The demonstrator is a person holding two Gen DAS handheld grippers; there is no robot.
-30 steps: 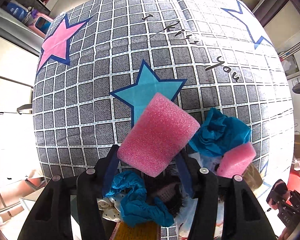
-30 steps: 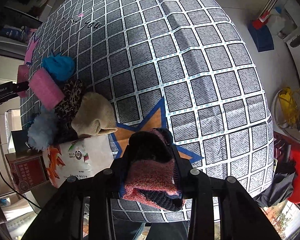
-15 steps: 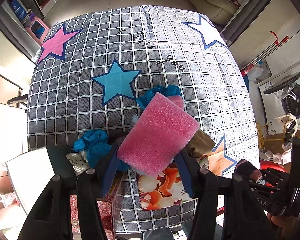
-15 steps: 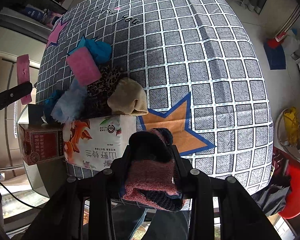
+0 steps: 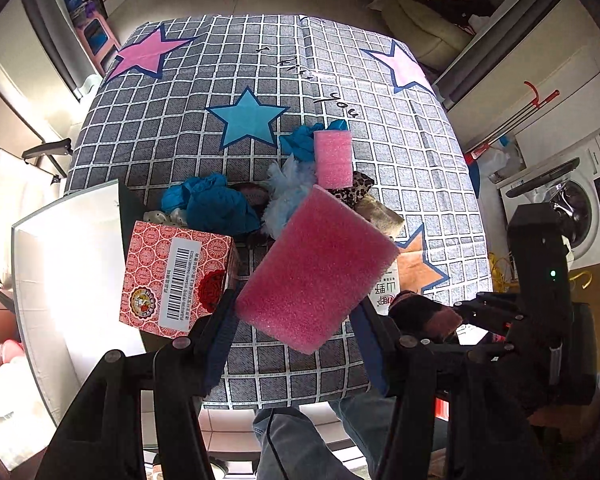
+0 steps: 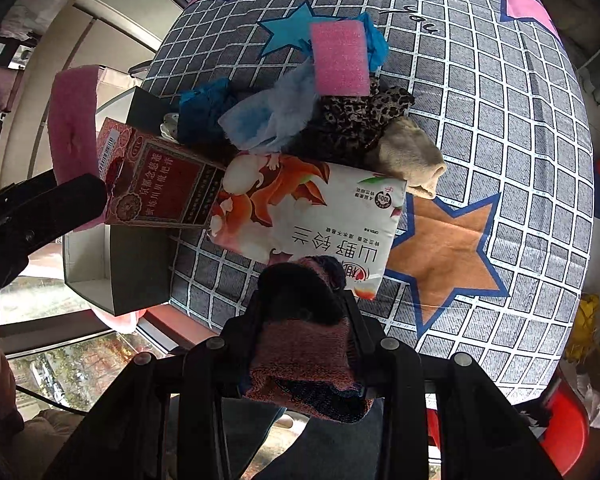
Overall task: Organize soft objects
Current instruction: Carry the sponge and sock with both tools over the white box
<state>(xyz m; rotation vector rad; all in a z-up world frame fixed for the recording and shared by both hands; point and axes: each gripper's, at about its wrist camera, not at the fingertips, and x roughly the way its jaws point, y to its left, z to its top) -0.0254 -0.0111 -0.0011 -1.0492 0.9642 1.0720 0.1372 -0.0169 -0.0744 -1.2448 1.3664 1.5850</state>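
My left gripper (image 5: 296,312) is shut on a big pink foam sponge (image 5: 316,268), held well above the near edge of the checked table cloth (image 5: 180,152). My right gripper (image 6: 300,308) is shut on a rolled knit sock (image 6: 300,352), dark at the tip and pink-red lower down; the sock (image 5: 424,312) also shows in the left wrist view. On the table lie a second pink sponge (image 6: 340,60), blue cloths (image 5: 212,204), a pale blue fluffy piece (image 6: 276,116), a leopard-print cloth (image 6: 360,120) and a beige cloth (image 6: 412,160).
A red printed carton (image 5: 172,276) and a white tissue pack with orange print (image 6: 312,208) lie at the table's near edge. A dark open box (image 6: 136,264) sits by the carton. A white board (image 5: 72,272) is at the left. A washing machine (image 5: 580,208) stands at the right.
Both grippers rose and drew back toward the near edge with their loads still held. The pile, carton and tissue pack now show farther off, and the right gripper has rolled.
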